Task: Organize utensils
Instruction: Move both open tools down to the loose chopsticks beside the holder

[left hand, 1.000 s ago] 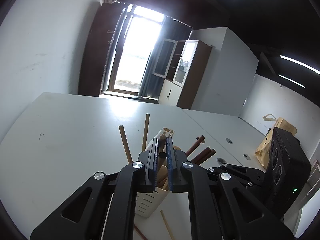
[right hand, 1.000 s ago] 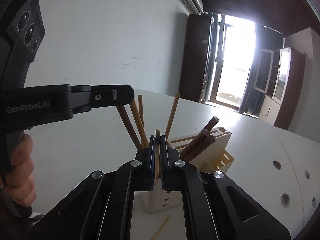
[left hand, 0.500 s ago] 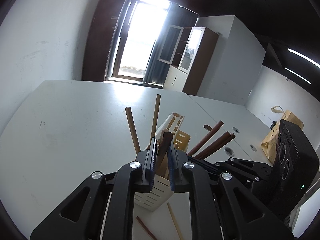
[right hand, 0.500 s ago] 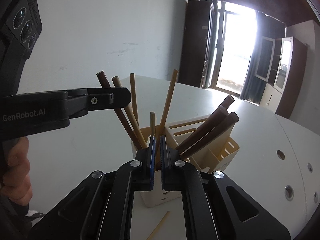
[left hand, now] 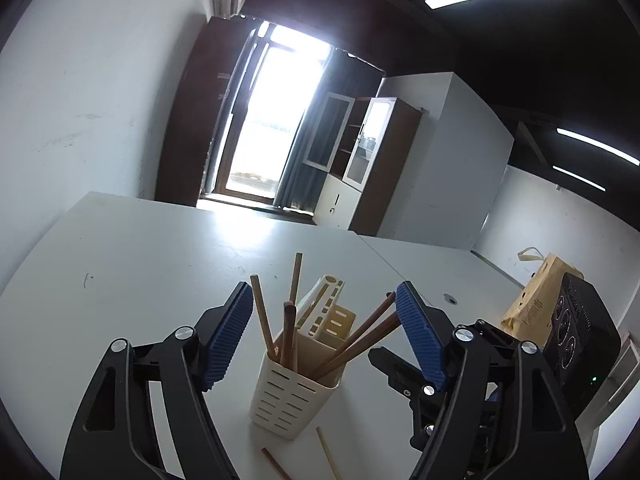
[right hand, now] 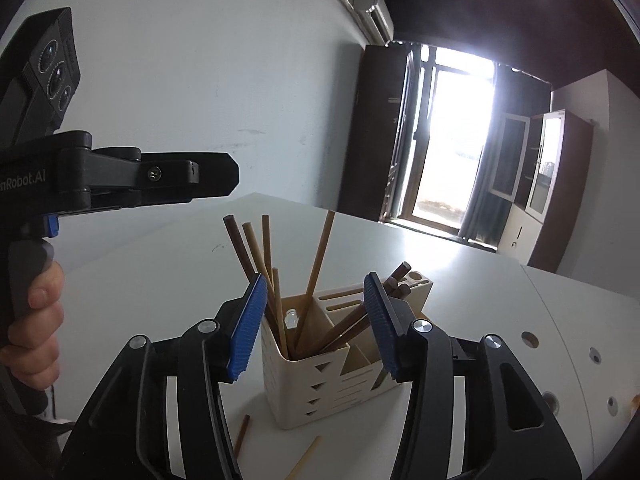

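Brown and tan wooden chopsticks (left hand: 294, 320) stand in the cream slotted plastic holder (left hand: 296, 388); your left gripper (left hand: 326, 340) and right gripper (right hand: 314, 320) hover above, jaws released and empty.

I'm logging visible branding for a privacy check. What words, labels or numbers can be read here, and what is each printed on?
"nRobot.AI": white lettering on the left hand-held gripper, cut off by the frame edge.
Dark print on the paper bag: too blurred to read.
Raised lettering on the right hand-held gripper camera housing: too small to read.
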Tool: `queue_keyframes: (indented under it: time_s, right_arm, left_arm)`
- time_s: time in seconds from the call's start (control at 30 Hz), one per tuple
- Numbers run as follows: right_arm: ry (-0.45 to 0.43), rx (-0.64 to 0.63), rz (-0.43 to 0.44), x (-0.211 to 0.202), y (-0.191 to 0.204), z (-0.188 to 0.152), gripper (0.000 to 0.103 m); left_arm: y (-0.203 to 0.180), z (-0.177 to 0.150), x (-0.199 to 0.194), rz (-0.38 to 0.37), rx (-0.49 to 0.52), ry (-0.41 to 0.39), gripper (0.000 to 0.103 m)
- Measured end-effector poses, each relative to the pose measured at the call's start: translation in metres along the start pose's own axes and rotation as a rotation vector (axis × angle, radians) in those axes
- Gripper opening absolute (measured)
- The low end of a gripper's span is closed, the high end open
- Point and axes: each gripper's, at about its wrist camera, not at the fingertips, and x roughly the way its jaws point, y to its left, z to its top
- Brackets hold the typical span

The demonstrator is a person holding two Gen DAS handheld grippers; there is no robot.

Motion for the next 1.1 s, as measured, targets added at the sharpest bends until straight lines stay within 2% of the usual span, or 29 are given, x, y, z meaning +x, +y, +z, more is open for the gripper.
queue_keyframes:
  time_s: [0.13,0.2,0.33,0.47,0.57,0.73,0.8,0.97,1.03,1.1]
  right_arm:
    - [-0.024,-0.005,-0.012,-0.015,-0.005,-0.002,0.068]
    - [-0.003,-0.035,-0.026,-0.019,-0.006,-0.010,0.068]
    - [0.057,-0.069,-0.032,-0.020,-0.013,-0.028,0.072]
    - [0.148,-0.029,0.018,-0.015,-0.018,-0.051,0.072]
    - [0.225,-0.001,0.047,0.000,-0.025,-0.069,0.072]
    - [0.252,0.026,0.051,0.026,-0.021,-0.096,0.072]
    - [0.276,0.013,0.047,0.038,-0.016,-0.108,0.072]
    - [0.378,0.031,0.056,0.068,-0.011,-0.141,0.072]
    - [0.429,0.038,0.073,0.077,-0.007,-0.153,0.072]
    - [0.468,0.049,0.088,0.085,-0.004,-0.160,0.072]
  left_arm:
    - [-0.004,0.003,-0.022,0.034,0.006,-0.043,0.095]
    - [-0.006,-0.004,-0.028,0.074,0.046,-0.041,0.097]
    - [0.003,-0.026,-0.037,0.223,0.088,-0.011,0.097]
    - [0.019,-0.053,-0.033,0.243,0.064,0.067,0.097]
    - [0.015,-0.074,-0.005,0.285,0.099,0.213,0.097]
    - [0.002,-0.116,0.031,0.307,0.163,0.335,0.097]
    - [0.002,-0.132,0.042,0.315,0.157,0.380,0.097]
    - [0.017,-0.156,0.051,0.346,0.062,0.383,0.097]
    - [0.023,-0.166,0.057,0.364,0.052,0.377,0.097]
    - [0.027,-0.176,0.065,0.368,0.062,0.409,0.097]
